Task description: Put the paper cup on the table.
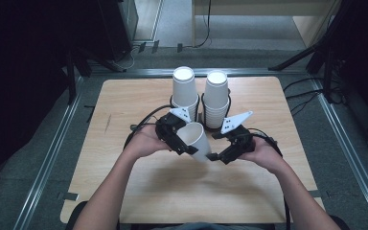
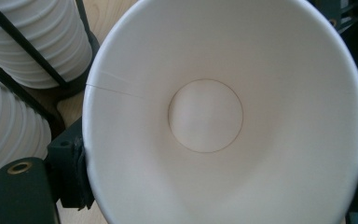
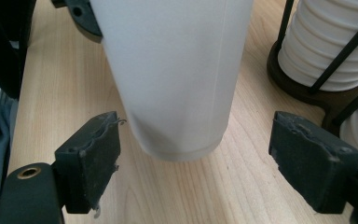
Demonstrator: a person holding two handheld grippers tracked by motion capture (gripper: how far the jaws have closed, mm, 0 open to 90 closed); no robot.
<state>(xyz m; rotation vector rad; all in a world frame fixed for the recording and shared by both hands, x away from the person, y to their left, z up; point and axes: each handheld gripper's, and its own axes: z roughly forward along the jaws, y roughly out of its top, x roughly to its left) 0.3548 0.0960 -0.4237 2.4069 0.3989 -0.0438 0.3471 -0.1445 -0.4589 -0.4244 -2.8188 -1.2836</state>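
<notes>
A single white paper cup (image 1: 196, 139) hangs tilted over the middle of the wooden table (image 1: 139, 191). My left gripper (image 1: 181, 145) is shut on it at the rim end. In the left gripper view the cup's open mouth (image 2: 205, 116) faces the camera, and a black pad (image 2: 72, 172) presses its lower left edge. My right gripper (image 1: 218, 155) stands open at the cup's base. In the right gripper view the cup (image 3: 177, 70) hangs between the two spread pads (image 3: 93, 158), touching neither.
Two tall stacks of white cups (image 1: 184, 91) (image 1: 215, 96) stand upside down in black wire holders just behind the grippers. The same stacks show in the left gripper view (image 2: 37, 42) and the right gripper view (image 3: 326, 46). Bare wood lies to both sides and in front.
</notes>
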